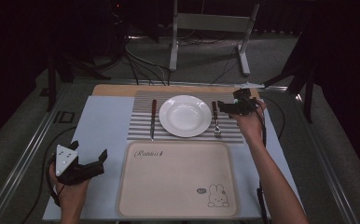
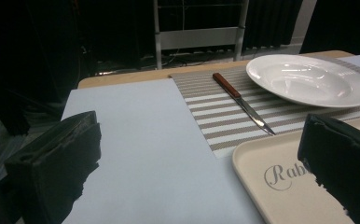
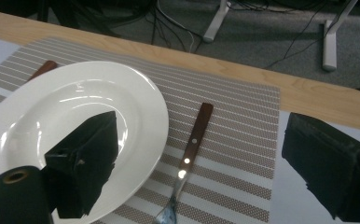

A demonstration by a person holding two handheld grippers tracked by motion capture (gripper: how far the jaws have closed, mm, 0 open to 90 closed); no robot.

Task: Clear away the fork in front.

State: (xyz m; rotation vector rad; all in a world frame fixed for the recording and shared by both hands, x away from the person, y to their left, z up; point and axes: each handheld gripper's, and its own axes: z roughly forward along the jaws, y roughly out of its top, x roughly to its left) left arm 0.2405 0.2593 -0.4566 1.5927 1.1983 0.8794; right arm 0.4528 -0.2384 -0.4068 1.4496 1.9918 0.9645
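A white plate (image 1: 185, 115) sits at the middle of a striped placemat (image 1: 141, 130). A knife (image 1: 153, 119) lies to its left and a fork (image 1: 215, 119) to its right, both with brown handles. My right gripper (image 1: 235, 105) hovers open above the fork (image 3: 187, 163). In the right gripper view (image 3: 206, 163) one jaw is over the plate's rim (image 3: 66, 116) and the other past the mat's right edge. My left gripper (image 1: 89, 149) is open and holds nothing at the front left, over the pale blue sheet. From the left gripper view (image 2: 199, 163) the knife (image 2: 243, 103) and plate (image 2: 308, 79) lie ahead.
A beige tray (image 1: 178, 182) with a rabbit print lies in front of the placemat, with nothing on it. A pale blue sheet (image 1: 103, 140) covers the table. Beyond the wooden far edge (image 1: 117, 90) are white stand legs (image 1: 173, 46) and floor cables.
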